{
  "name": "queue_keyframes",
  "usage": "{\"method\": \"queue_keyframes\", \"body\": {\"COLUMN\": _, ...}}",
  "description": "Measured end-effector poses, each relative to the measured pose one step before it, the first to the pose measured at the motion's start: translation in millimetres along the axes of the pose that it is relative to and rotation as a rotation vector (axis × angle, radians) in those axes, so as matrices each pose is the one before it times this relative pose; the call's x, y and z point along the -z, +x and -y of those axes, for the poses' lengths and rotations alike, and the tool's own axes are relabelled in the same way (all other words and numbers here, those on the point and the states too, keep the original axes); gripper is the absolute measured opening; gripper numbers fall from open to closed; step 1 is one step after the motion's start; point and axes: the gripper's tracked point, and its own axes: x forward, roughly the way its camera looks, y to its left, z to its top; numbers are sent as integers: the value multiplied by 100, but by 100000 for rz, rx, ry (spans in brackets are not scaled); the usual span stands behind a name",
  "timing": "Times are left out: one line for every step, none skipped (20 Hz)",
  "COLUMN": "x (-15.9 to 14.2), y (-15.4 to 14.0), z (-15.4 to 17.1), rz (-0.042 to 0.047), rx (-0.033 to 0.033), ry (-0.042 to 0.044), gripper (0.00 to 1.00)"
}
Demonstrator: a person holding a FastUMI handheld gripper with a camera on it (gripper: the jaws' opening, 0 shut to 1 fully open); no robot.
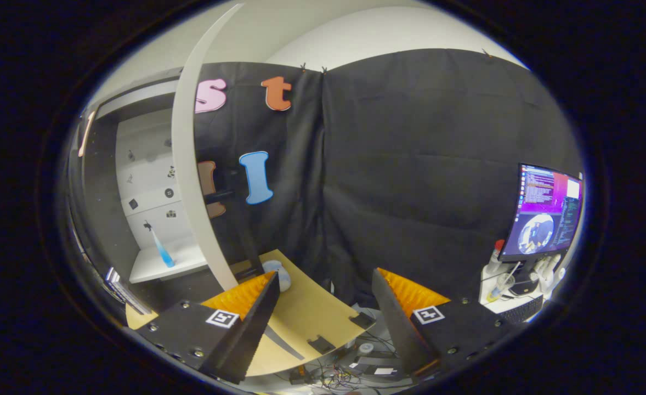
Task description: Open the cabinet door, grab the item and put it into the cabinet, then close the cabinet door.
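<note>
Gripper view: the gripper (pixel 323 285) sits at bottom centre of the frame w/ its two fingers spread wide apart, nothing between them, pinching nothing. White cabinet door (pixel 191 181) stands open, seen edge-on as a pale curved strip running from top centre down to just above the left finger. Left of it, mid-left of frame, is the open white cabinet interior (pixel 147 181) w/ small dark marks on its back wall. A slim light-blue bottle-like item (pixel 162 249) stands tilted on the white cabinet shelf (pixel 164 263), lower left, i.e. inside the cabinet & well beyond the left finger. Light wooden tabletop (pixel 306 312) shows between & behind the fingers; a small round white-blue object (pixel 280 274) rests on it just by the left fingertip, can't tell what it is. Far right of frame: a lit computer monitor (pixel 548 214) on a white desk (pixel 515 304) w/ a clear cup & straw (pixel 501 285). Cables (pixel 345 373) lie tangled at bottom centre, below the table edge
</note>
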Motion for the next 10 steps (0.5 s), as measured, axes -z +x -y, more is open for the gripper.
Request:
{"method": "queue_keyframes", "body": {"x": 91, "y": 164, "z": -631, "rz": -266, "rx": -1742, "ry": -705, "gripper": 100}}
{"method": "queue_keyframes", "body": {"x": 25, "y": 191, "z": -505, "rz": -176, "rx": -1213, "ry": -501, "gripper": 100}}
{"method": "queue_keyframes", "body": {"x": 89, "y": 128, "z": -277, "rz": -384, "rx": -738, "ry": -446, "gripper": 99}}
{"method": "queue_keyframes", "body": {"x": -100, "y": -13, "z": 42, "rz": 162, "rx": 774, "ry": -807, "gripper": 99}}
{"method": "queue_keyframes", "body": {"x": 7, "y": 152, "z": 90, "rz": -133, "rx": -190, "ry": 36, "gripper": 98}}
{"method": "queue_keyframes", "body": {"x": 92, "y": -40, "z": -252, "rz": -367, "rx": -631, "ry": 532, "gripper": 98}}
{"method": "queue_keyframes", "body": {"x": 77, "y": -36, "z": 13, "rz": -380, "rx": -906, "ry": 353, "gripper": 98}}
{"method": "queue_keyframes", "body": {"x": 27, "y": 73, "z": -83, "rz": -179, "rx": -877, "ry": 65, "gripper": 98}}
{"method": "queue_keyframes", "body": {"x": 31, "y": 12, "z": 17, "rz": -121, "rx": -958, "ry": -480, "gripper": 98}}
{"method": "queue_keyframes", "body": {"x": -74, "y": -58, "z": -95, "rz": 168, "rx": -974, "ry": -703, "gripper": 97}}
